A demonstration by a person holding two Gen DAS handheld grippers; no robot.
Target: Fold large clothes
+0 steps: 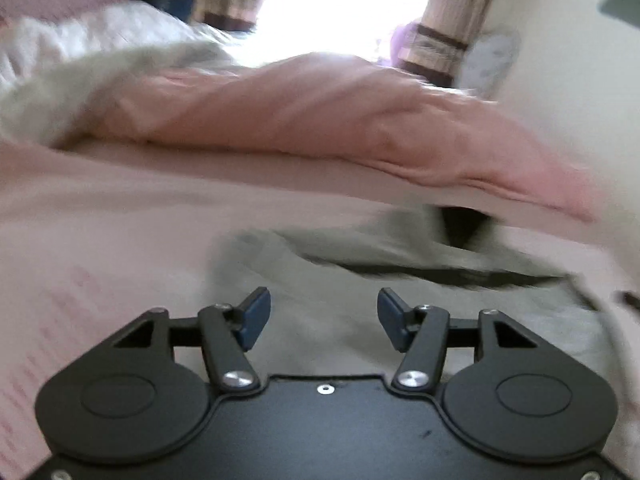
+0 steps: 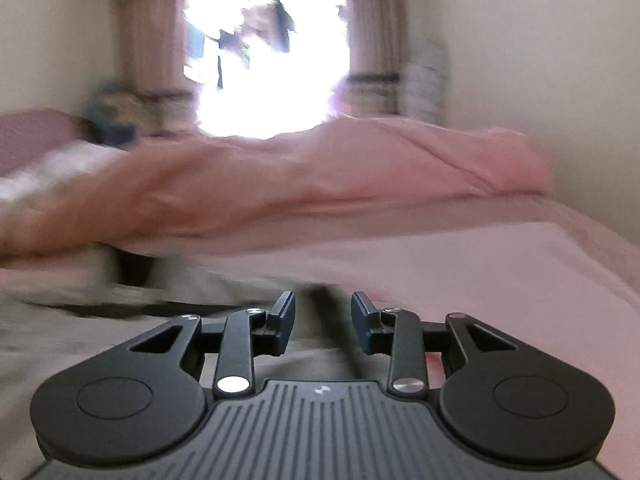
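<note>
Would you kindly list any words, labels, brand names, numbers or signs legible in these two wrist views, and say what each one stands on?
None: no text can be read in either view.
The left gripper and right gripper bear no lettering, only screws.
The grey garment shows no print or label.
The pink duvet is plain.
The curtains show stripes only, blurred.

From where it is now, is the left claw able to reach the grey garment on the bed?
Probably yes. The left claw is open with nothing between its fingers, and the grey garment lies on the pink sheet directly ahead of it. Nothing stands between them; the heaped pink duvet lies farther back.
</note>
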